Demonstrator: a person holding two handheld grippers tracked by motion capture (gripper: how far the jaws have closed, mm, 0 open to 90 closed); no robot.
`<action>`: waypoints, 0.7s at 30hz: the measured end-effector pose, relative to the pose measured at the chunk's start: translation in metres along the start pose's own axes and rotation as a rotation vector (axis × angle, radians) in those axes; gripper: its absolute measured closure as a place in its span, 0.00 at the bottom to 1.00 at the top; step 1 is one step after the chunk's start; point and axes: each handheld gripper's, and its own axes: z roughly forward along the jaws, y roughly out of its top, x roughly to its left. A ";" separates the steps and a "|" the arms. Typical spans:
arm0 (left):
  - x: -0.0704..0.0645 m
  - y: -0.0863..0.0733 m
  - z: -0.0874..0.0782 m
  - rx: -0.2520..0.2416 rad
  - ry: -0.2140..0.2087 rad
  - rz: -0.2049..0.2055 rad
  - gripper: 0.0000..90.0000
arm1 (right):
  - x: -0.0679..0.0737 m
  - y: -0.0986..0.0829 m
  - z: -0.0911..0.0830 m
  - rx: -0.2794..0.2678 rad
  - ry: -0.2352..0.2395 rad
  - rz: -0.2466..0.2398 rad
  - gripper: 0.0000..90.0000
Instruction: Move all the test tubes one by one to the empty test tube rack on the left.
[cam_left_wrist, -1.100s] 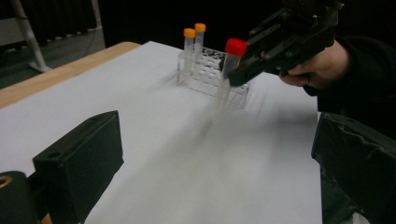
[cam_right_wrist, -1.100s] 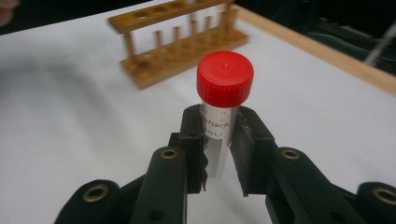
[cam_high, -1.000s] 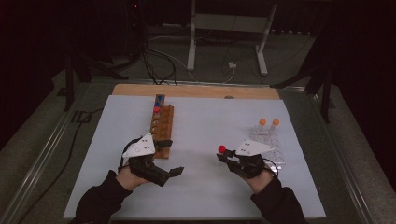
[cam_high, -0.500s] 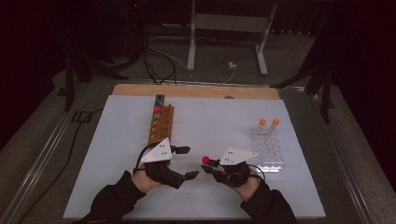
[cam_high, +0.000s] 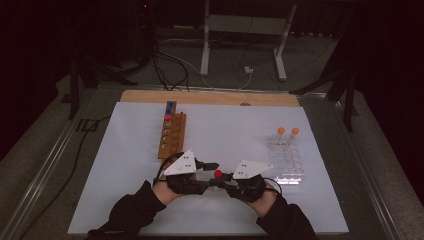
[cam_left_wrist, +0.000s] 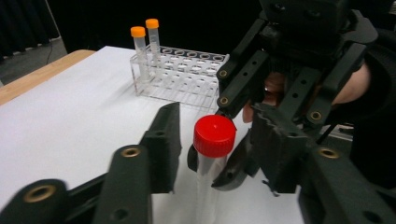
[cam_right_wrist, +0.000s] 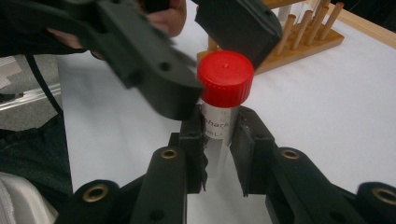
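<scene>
A clear tube with a red cap (cam_high: 218, 174) is held upright above the table's front middle. My right gripper (cam_right_wrist: 218, 127) is shut on the tube's body just below the cap (cam_right_wrist: 225, 77). My left gripper (cam_left_wrist: 215, 133) is open, with one jaw on each side of the red cap (cam_left_wrist: 215, 135), and both jaws stand a little off the cap. In the high view the left gripper (cam_high: 209, 173) and the right gripper (cam_high: 221, 179) meet tip to tip. The tube's lower end is hidden behind the jaws.
A wooden rack (cam_high: 171, 135) stands at the left middle, with a red-capped and a blue-capped tube at its far end. At the right stands a clear rack (cam_high: 287, 161) with two orange-capped tubes (cam_high: 281, 132). White table cover (cam_high: 235, 130) lies between the racks.
Both hands have moved inward to the front middle. The right gripper brought the red-capped tube left, and the left gripper's open jaws now flank its cap.
</scene>
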 end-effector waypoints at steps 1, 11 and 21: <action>0.000 0.000 0.001 0.002 0.007 0.005 0.69 | 0.000 0.000 -0.001 -0.003 -0.001 0.001 0.83; 0.001 0.004 0.000 0.005 0.015 0.014 0.79 | -0.001 0.001 -0.003 -0.016 0.002 0.011 0.82; 0.029 0.017 -0.036 -0.027 0.149 -0.021 0.79 | -0.007 0.000 -0.013 -0.063 -0.048 0.036 0.39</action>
